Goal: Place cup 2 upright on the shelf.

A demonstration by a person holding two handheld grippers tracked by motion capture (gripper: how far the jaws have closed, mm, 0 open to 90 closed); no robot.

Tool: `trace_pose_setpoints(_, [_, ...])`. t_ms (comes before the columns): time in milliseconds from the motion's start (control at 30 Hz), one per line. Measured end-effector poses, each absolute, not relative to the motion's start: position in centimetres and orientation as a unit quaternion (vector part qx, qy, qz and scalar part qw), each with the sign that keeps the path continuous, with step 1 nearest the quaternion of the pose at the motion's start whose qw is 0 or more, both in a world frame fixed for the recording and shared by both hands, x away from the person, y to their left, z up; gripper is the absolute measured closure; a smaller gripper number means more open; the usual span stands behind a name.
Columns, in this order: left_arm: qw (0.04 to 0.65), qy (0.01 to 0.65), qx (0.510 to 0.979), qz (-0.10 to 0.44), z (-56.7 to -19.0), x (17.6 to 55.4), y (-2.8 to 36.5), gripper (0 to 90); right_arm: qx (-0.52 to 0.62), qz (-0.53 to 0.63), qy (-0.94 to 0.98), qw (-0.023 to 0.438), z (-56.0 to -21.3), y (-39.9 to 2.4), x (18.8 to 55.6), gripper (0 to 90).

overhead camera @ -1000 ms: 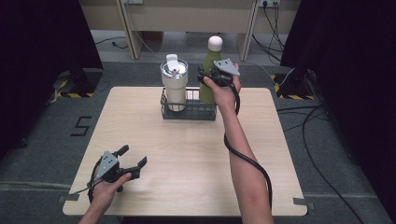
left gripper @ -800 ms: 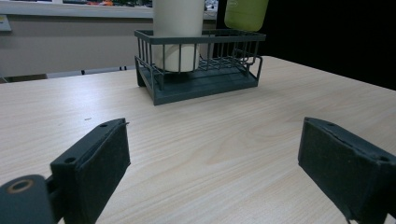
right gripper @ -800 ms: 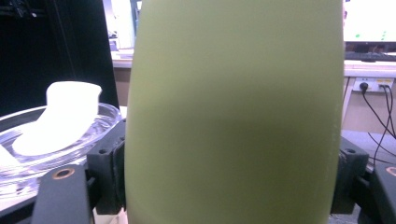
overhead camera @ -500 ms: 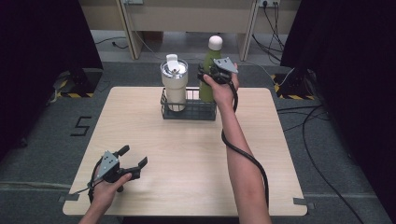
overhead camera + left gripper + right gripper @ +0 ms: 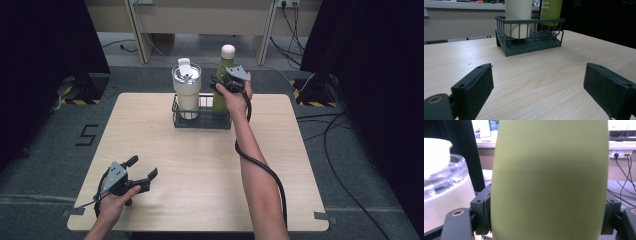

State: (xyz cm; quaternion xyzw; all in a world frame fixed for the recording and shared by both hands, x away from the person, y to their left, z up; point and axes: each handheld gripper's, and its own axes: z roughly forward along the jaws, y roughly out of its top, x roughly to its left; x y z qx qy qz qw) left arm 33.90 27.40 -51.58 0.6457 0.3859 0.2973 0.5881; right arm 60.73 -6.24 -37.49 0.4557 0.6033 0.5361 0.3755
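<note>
Left tongs: left gripper held low over the near left of the table, jaws spread wide, nothing between them; idle, aimed at the basket in the left gripper view
Right tongs: right gripper raised at the far side, jaws pressed onto both flanks of the green bottle; pads seen flush against its body in the right gripper view
Task thing: green bottle stood upright in the right half of the wire basket, white cap on top
Step in hand: grip judged taken on the bottle, either just set in or about to be lifted; which one cannot be told
Next move: if lifted, a straight upward pull is called for until the base is above the basket rim; tilt to be avoided
In the way: white tumbler stood just beside the bottle in the same basket, close to the left jaw; basket wall around the base
Farther off: cables and desk legs on the floor behind the table, not a concern
</note>
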Motion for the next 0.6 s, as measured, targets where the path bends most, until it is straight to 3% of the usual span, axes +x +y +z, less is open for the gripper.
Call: trace_pose_setpoints(600, [0.587, 0.385, 0.647, 0.296, -51.6, 33.9, 27.3, 8.4, 0.461, 0.525, 0.612, 0.371, -39.6, -6.0, 61.1, 22.4])
